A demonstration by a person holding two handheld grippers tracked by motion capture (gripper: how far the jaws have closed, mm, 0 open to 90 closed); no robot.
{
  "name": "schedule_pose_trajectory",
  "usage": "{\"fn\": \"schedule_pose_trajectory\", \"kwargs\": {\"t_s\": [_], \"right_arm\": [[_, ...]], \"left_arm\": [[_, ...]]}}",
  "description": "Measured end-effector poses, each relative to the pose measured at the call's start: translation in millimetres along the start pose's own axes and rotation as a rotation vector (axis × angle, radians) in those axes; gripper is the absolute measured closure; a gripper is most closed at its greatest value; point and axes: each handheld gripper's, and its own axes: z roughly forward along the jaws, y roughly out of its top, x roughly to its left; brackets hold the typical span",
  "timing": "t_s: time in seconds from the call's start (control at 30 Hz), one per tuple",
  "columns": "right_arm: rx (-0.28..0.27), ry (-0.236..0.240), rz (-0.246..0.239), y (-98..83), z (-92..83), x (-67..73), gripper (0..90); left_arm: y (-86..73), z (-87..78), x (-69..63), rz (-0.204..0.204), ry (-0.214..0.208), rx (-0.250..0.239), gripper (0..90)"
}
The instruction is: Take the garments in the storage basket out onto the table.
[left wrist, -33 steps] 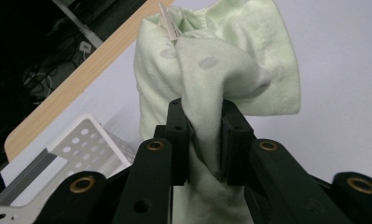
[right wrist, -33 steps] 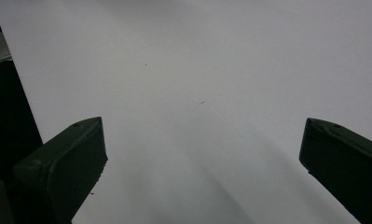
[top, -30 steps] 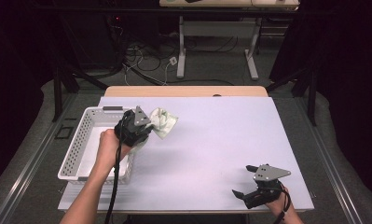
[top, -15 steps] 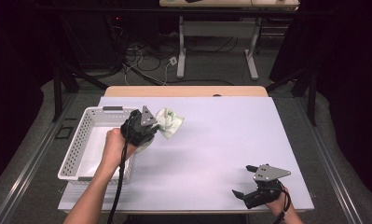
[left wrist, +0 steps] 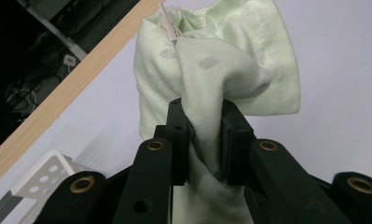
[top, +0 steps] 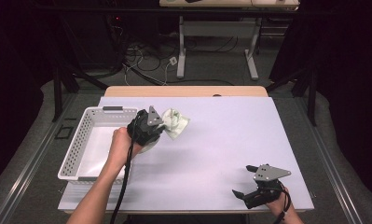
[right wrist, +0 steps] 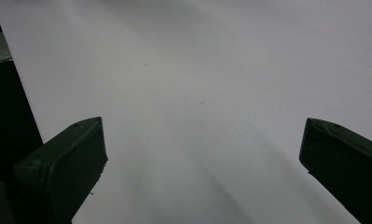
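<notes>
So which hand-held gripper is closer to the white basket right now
Left. The left hand-held gripper hangs beside the white basket, clamping a green cloth; the right hand-held gripper sits open, far across the table.

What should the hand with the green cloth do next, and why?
Probably carry it a little farther out over the table and lower it. The left tool is shut on the pale green cloth, which hangs bunched just beside the white basket.

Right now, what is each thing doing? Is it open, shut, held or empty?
Left gripper: shut on the green cloth, held above the table.
Green cloth: bunched up, pinched between the left gripper's jaws, hanging.
Right gripper: open, jaws wide apart, holding nothing, low at the table's near edge.
White basket: sitting on the table, looks empty.
</notes>
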Motion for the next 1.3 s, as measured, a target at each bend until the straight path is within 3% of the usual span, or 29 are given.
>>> {"fn": "schedule_pose_trajectory", "kwargs": {"t_s": [0.83,1.3], "right_arm": [[0.000,0.003,0.002,-0.1,0.2,-0.2,0.2],[-0.001,0.002,0.007,-0.3,0.1,-0.1,0.2]], "left_arm": [[11.1,20.5,-12.9,0.027,-0.063,-0.017,76.8],[15.2,33.7,-19.3,0.020,-0.090,-0.038,76.8]]}}
